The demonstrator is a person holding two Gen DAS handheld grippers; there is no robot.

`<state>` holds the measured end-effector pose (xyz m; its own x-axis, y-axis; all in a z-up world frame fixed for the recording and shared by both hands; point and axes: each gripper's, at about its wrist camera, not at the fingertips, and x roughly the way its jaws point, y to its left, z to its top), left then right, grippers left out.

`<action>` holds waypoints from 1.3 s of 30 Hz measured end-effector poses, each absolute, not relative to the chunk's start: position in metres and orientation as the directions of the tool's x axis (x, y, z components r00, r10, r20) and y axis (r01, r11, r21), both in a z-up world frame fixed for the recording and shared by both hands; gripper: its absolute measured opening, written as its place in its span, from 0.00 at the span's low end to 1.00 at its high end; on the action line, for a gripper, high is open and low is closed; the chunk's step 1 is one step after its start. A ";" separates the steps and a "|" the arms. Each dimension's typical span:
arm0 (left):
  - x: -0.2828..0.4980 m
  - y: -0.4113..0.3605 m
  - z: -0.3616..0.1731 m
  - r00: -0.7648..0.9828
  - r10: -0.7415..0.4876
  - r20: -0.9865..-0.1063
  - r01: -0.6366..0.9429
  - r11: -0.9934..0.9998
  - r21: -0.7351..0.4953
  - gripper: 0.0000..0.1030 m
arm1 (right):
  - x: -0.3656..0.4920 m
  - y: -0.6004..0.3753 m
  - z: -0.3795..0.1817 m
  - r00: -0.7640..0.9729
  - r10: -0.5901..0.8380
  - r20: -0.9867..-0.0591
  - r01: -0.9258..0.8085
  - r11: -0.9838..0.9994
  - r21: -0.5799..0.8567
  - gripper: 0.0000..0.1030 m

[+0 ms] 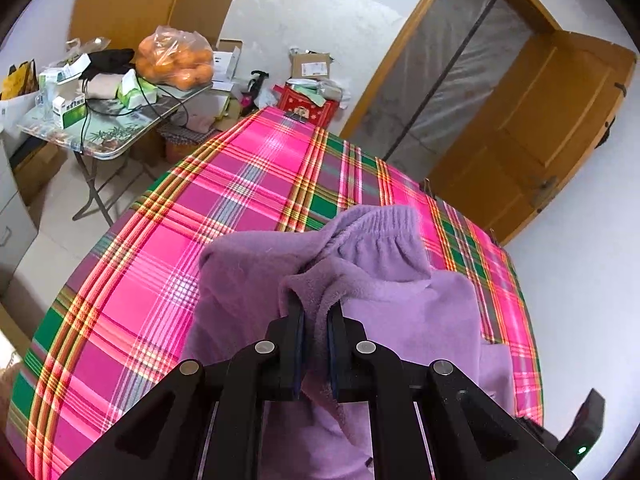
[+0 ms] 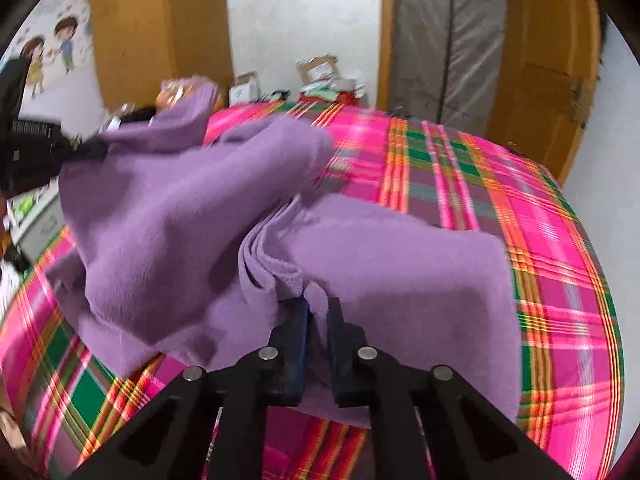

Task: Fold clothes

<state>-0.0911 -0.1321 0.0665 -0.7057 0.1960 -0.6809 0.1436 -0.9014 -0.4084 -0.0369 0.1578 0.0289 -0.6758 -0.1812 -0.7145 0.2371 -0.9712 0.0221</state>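
Fingers (image 1: pixel 294 328) of both grippers pinch purple garment (image 2: pixel 180 220).

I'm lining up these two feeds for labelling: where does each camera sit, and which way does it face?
Left wrist view: sits on the left gripper, looking down along its fingers, shut on the purple garment, toward a cluttered side table and door.
Right wrist view: sits on the right gripper, aimed down, shut on a bunched fold of the garment; the left gripper shows dark and blurred at the left edge.
Shared: the purple garment, the plaid cloth, the wooden door.
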 end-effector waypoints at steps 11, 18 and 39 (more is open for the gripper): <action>-0.086 -0.114 0.069 -0.696 0.241 -0.676 0.089 -0.906 -0.414 0.09 | -0.026 0.220 0.060 -0.763 -0.075 -0.643 0.041 -0.997 0.067 0.08; -0.086 -0.111 0.071 -0.695 0.243 -0.676 0.083 -0.908 -0.412 0.09 | -0.024 0.271 0.057 -0.759 0.031 -0.650 -0.118 -0.989 0.091 0.08; -0.086 -0.114 0.084 -0.718 0.245 -0.651 0.078 -0.902 -0.425 0.09 | -0.011 0.323 0.050 -0.716 0.270 -0.644 -0.381 -0.924 0.036 0.20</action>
<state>-0.0858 -0.1138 0.0845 -0.7183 0.2450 -0.6512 0.0778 -0.9018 -0.4251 -0.0108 0.3226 0.0496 -0.7159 0.2699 -0.6439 -0.3810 -0.9238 0.0364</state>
